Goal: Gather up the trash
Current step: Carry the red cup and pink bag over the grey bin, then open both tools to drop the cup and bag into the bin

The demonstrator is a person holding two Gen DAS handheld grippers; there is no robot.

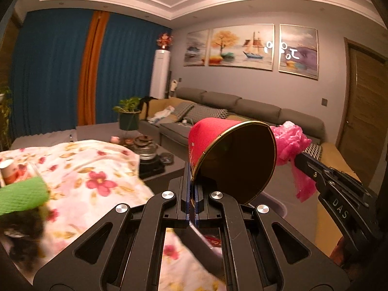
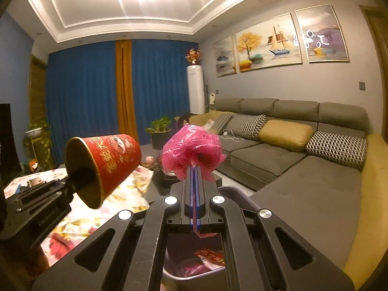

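A purple bin (image 2: 232, 190) sits below both grippers, a floral-clothed table (image 1: 101, 169) left, grey sofa (image 2: 303, 160) right. Left gripper (image 1: 193, 194) pinches the red cup (image 1: 232, 160); right gripper (image 2: 195, 186) clamps the pink bag (image 2: 191, 149).

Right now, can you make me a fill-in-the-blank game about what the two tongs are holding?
1. The left tongs pinch the rim of a paper cup whose outside colour is ____.
2. The right tongs are shut on a crumpled pink plastic ____.
3. Below both tongs stands a trash bin that already has some ____ in it.
4. On the wall above the sofa hang three ____.

Missing words: red; bag; trash; paintings
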